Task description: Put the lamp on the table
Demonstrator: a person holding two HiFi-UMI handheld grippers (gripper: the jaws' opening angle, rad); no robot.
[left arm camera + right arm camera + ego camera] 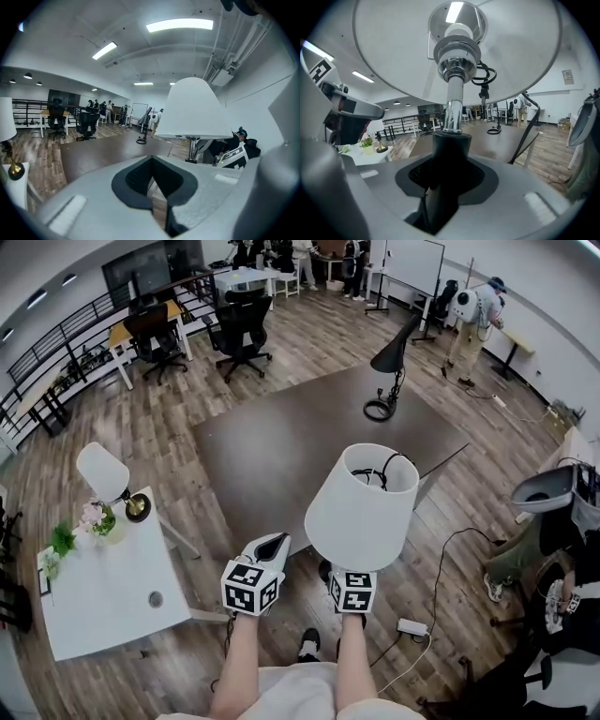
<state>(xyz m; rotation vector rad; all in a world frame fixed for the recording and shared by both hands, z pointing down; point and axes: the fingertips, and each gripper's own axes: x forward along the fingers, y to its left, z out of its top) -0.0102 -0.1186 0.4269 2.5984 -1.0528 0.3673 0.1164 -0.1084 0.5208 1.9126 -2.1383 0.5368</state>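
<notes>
- white shade tops the lamp (361, 507), which is held up in the air in front of the person, over the wooden floor (141, 427) at the near edge of the dark brown table (272, 451); it stands on nothing.
- right gripper (447, 180) is clamped on the lamp's dark lower stem (449, 150), a jaw pressed on either side; above the grip a chrome tube (452, 103) runs up into the underside of the shade, and the lamp is upright.
- left gripper (272, 547) is just beside the lamp on its left, not touching it; its jaws are closed together with nothing between them.
- black cord (380, 474) loops inside the open top of the shade.
- on the far part of the dark table stands a black desk lamp (389, 367) with a ring base, well apart from the held lamp.
- off to the left a white table (103, 596) carries a small lamp with a white shade (103, 472) and a brass foot, with a pot of flowers (98, 519) just beside it.
- black office chairs (239, 329) stand beyond the dark table, and another person (469, 320) stands far off near the right wall.
- a white power strip (412, 626) lies on the floor near the person's feet.
</notes>
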